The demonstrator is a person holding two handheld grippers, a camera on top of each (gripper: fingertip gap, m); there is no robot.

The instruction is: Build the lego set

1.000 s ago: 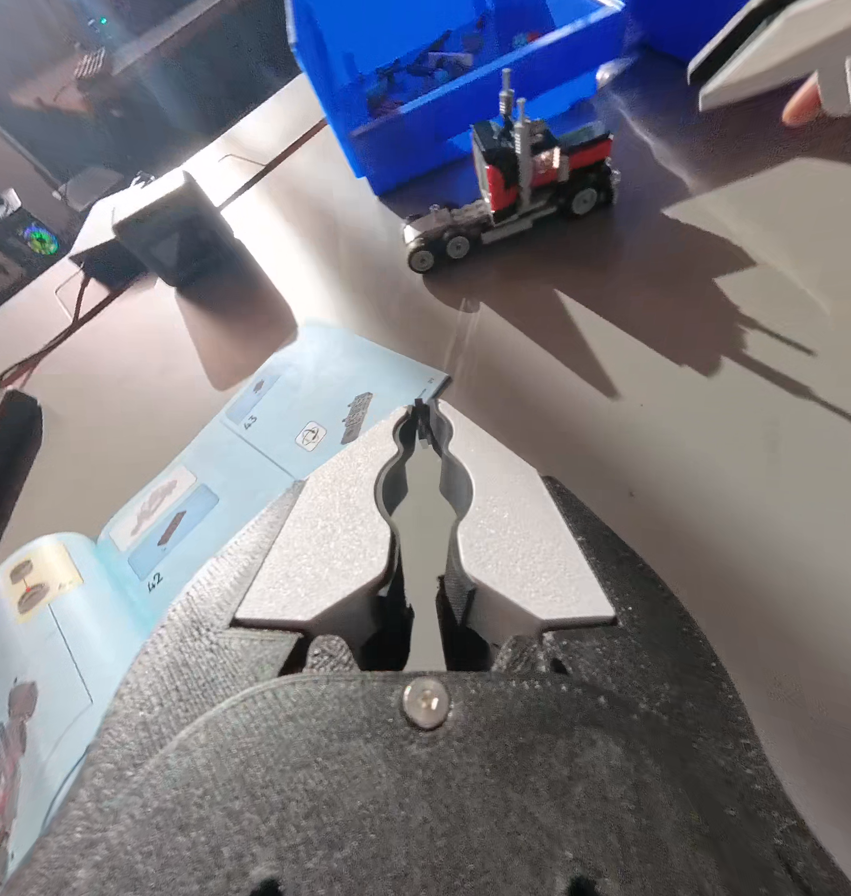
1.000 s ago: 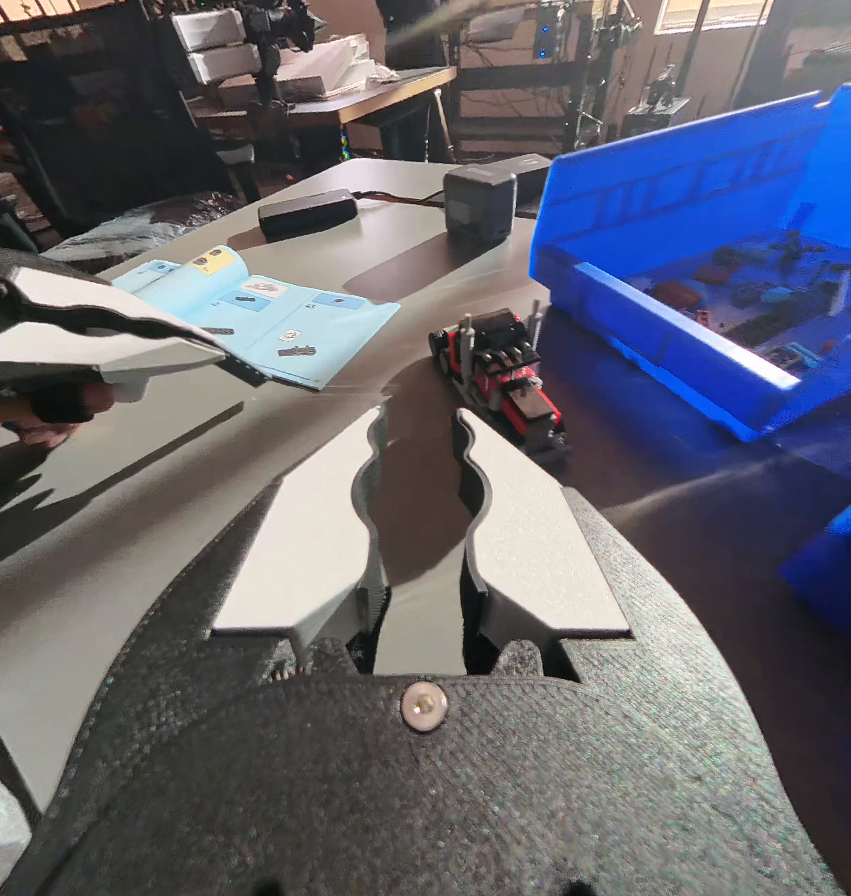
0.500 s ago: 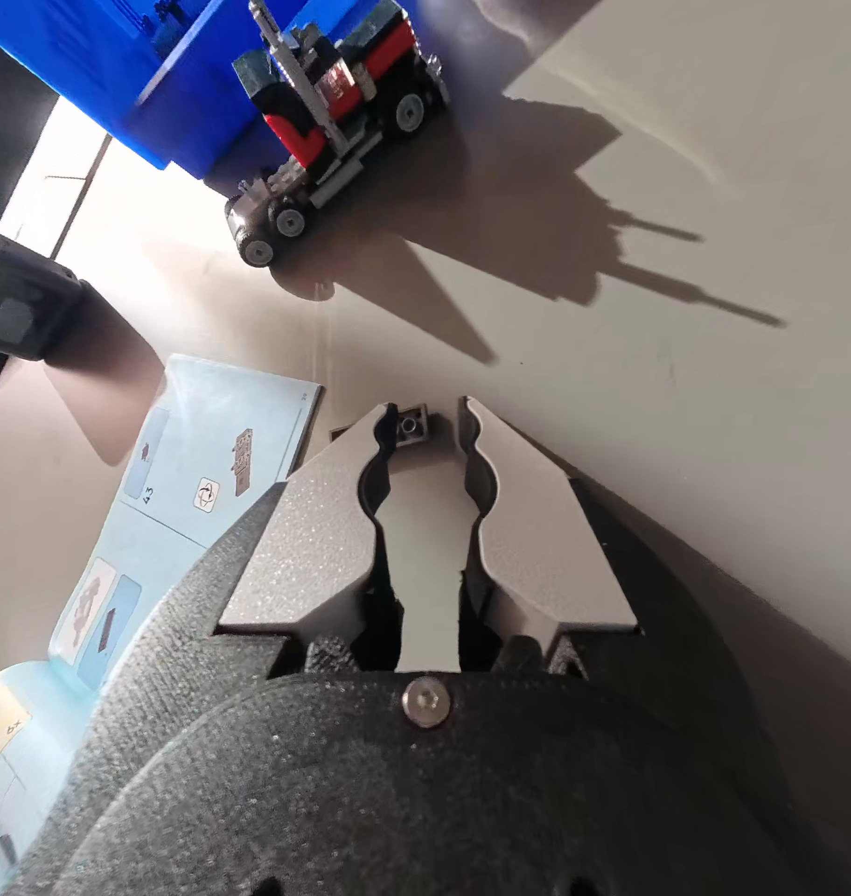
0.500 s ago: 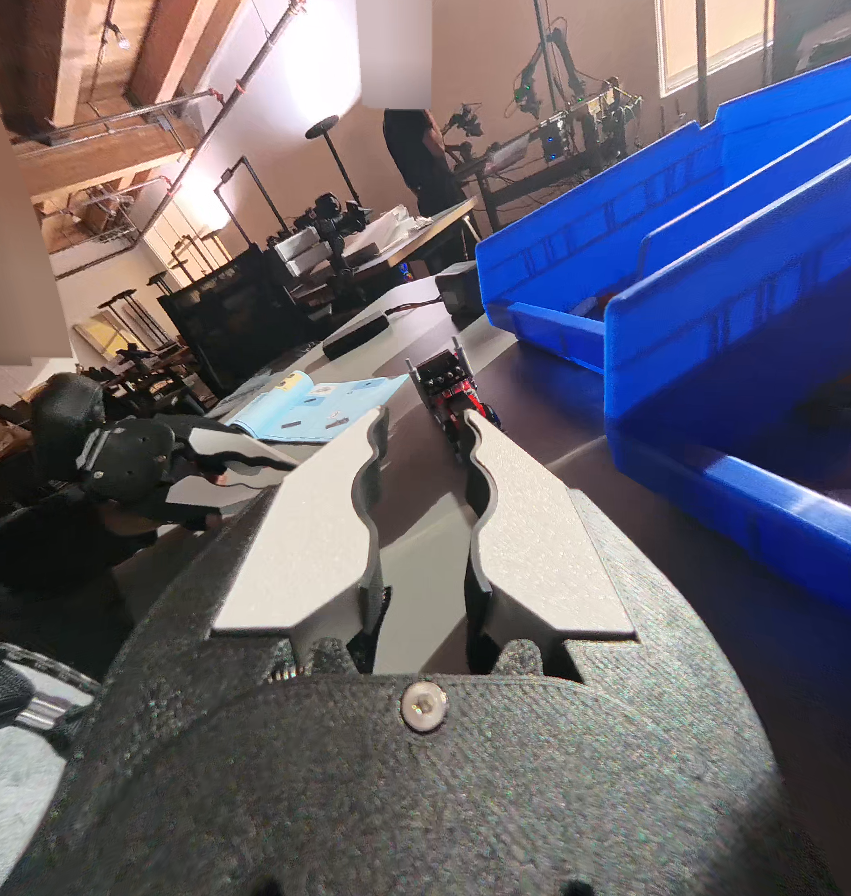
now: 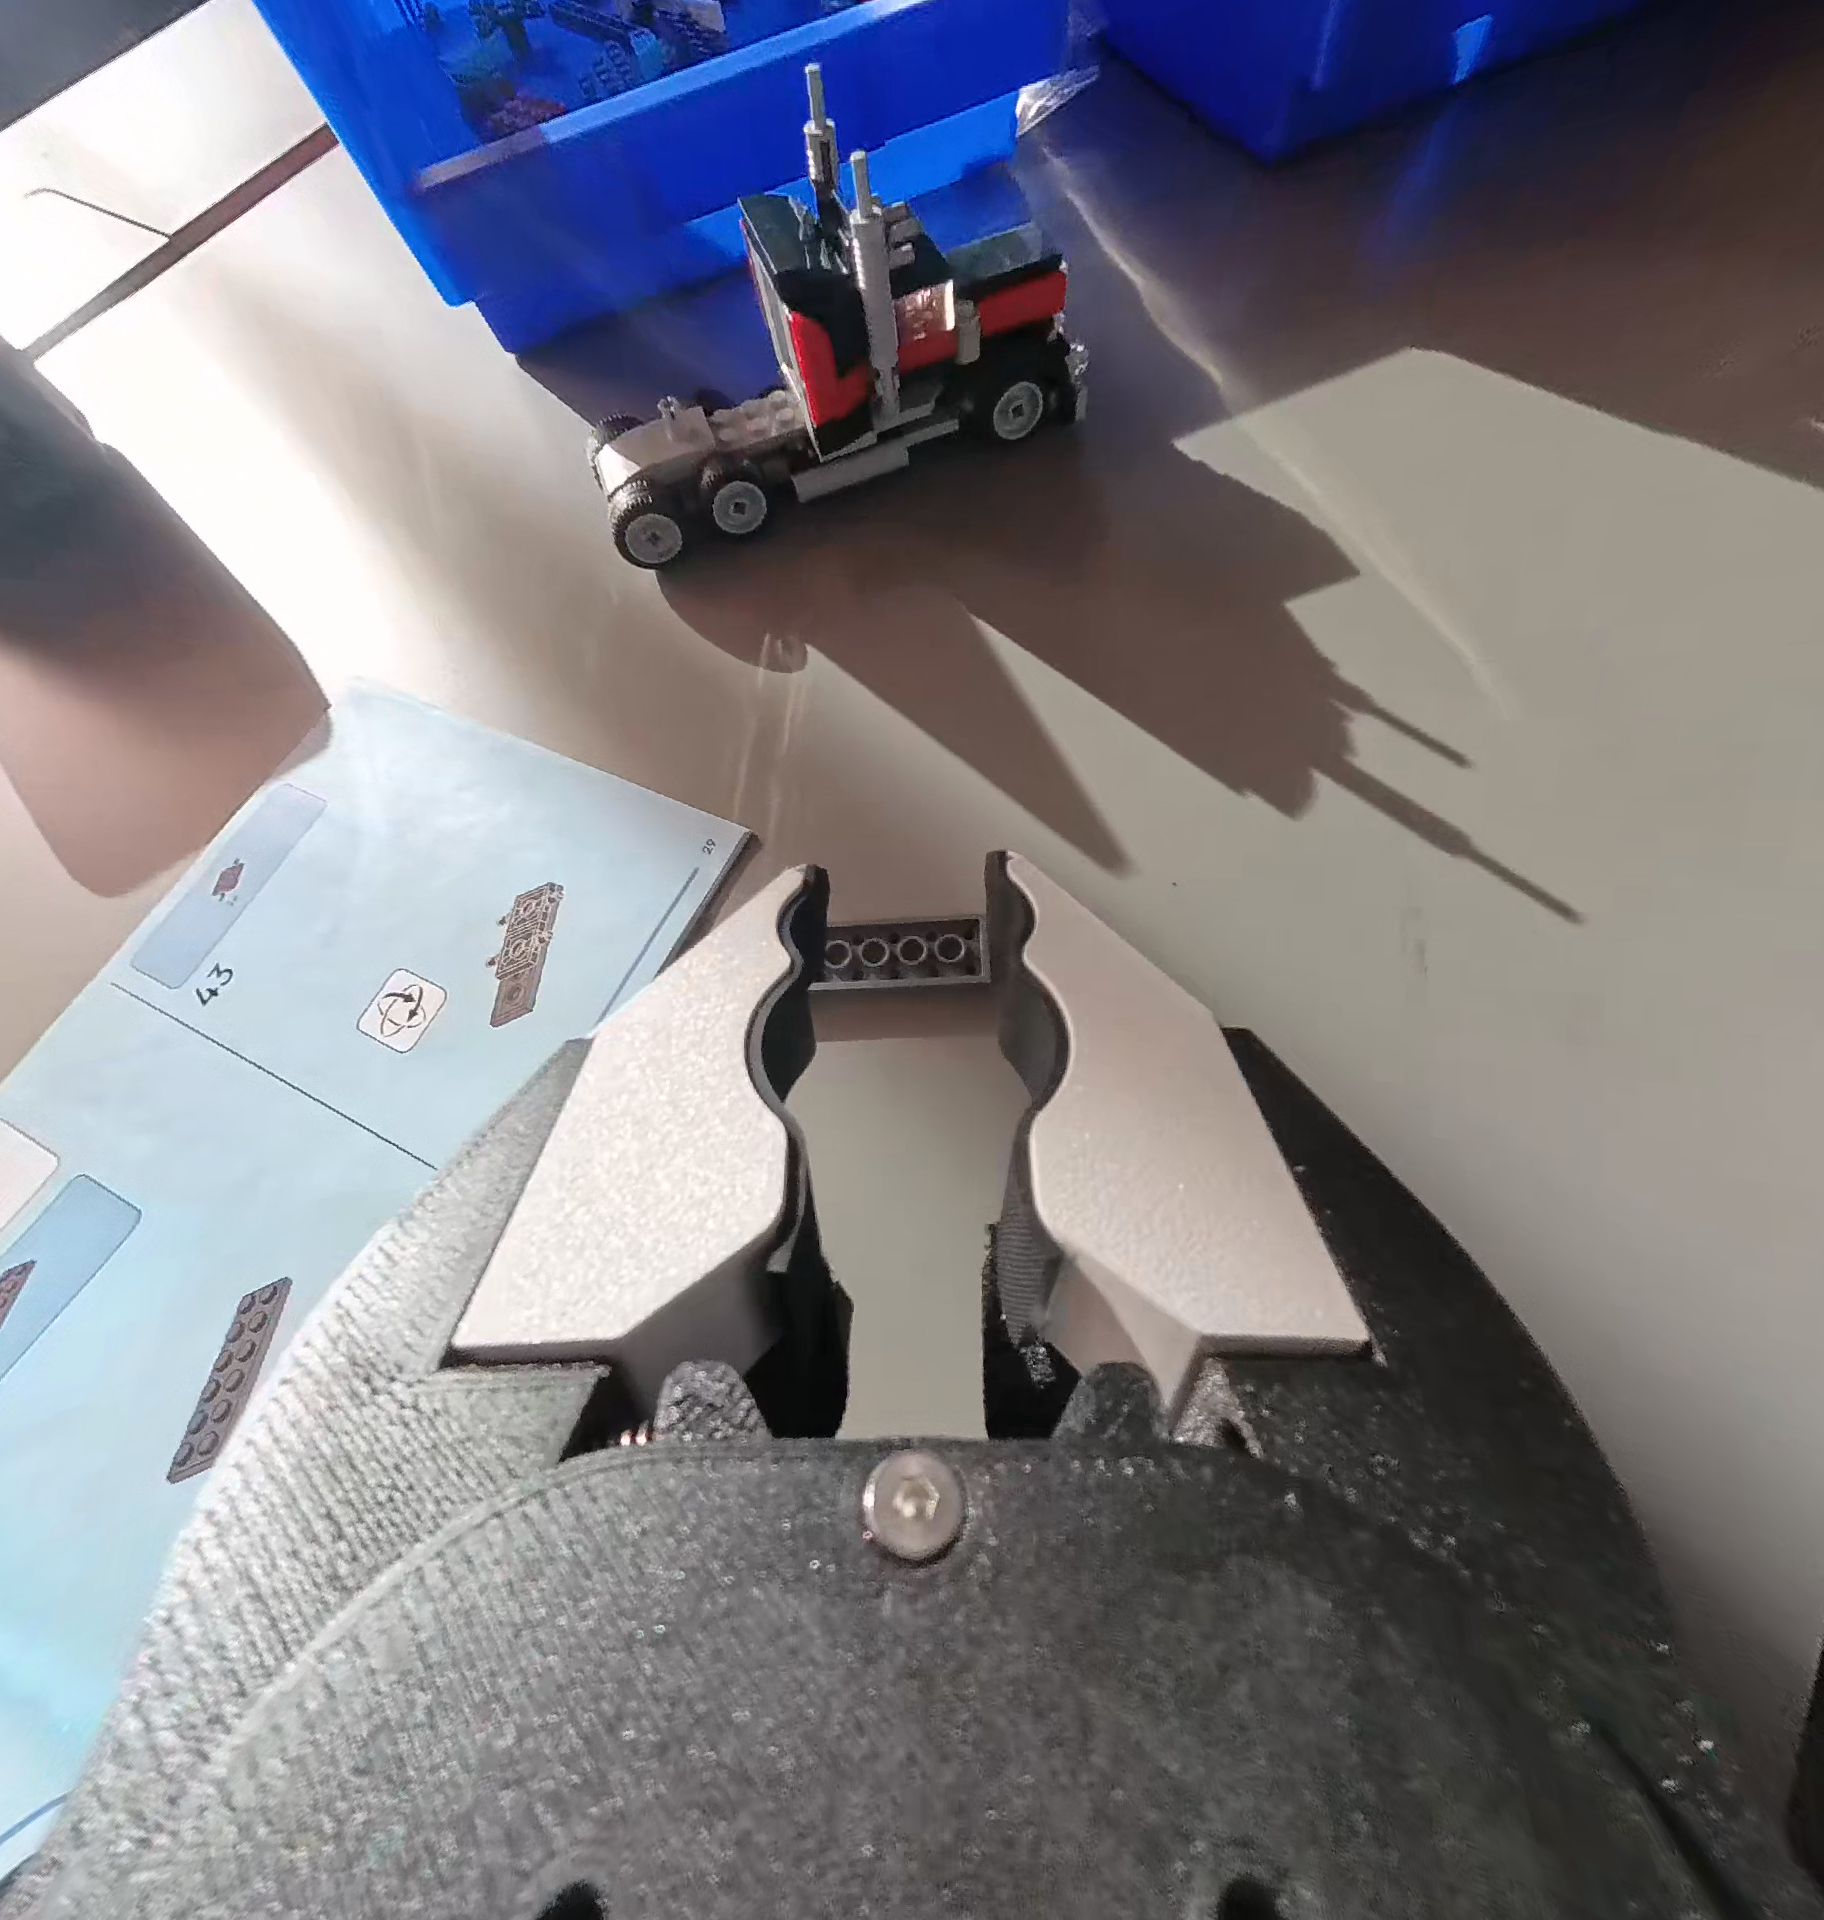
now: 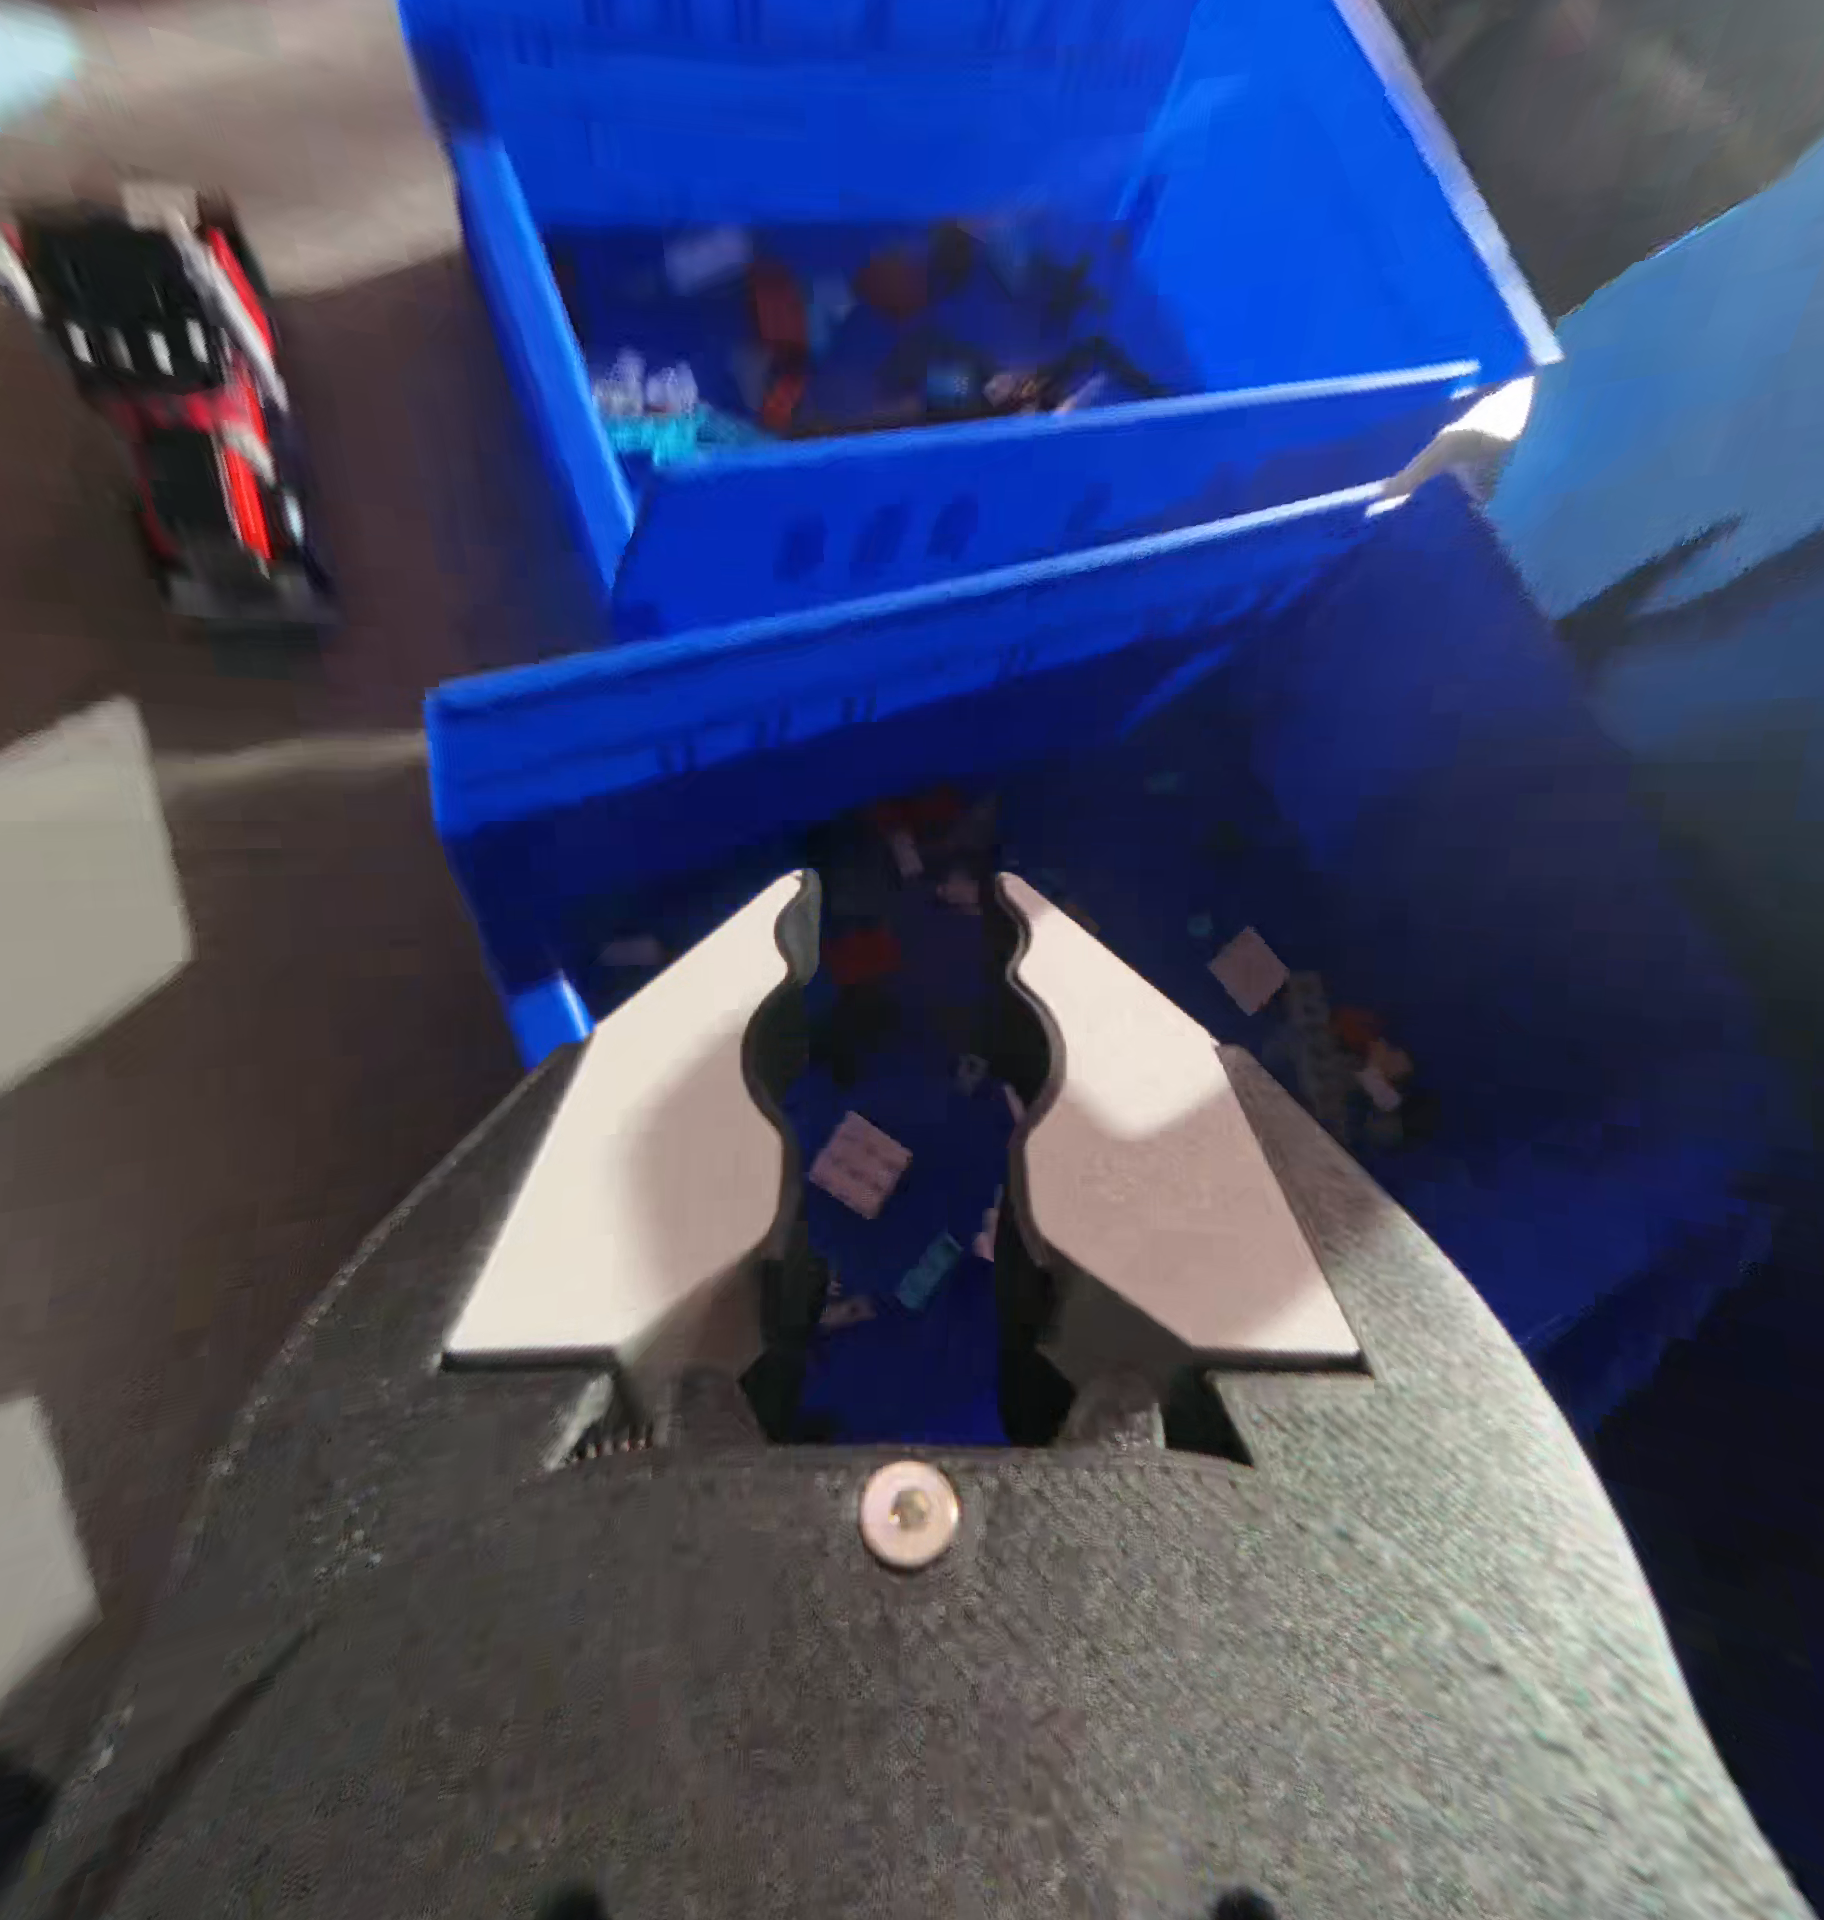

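A small grey lego plate [image 5: 903,954] lies underside up between the tips of my left gripper [image 5: 903,894] and spans the gap; the jaws stand apart low over the table. A black and red lego truck [image 5: 835,395] with grey stacks stands beyond it, in front of a blue bin [image 5: 617,208]. The truck also shows blurred in the right wrist view [image 6: 181,416]. My right gripper [image 6: 903,904] is open and empty, above the near blue bin [image 6: 783,707], which holds several loose pieces, among them a pale plate [image 6: 861,1162].
A light blue instruction booklet [image 5: 316,987] lies open to the left of my left gripper. A second blue bin [image 5: 1355,83] stands at the far right. A far bin [image 6: 1043,499] with loose pieces sits behind the near one. A dark object [image 5: 14,499] is at the left edge. About 35 centimeters separates my left fingertips from my right.
My left gripper has opened from a narrow pinch; the grey plate now lies lengthwise between its tips. My right gripper has swung from the truck to above the blue bins.
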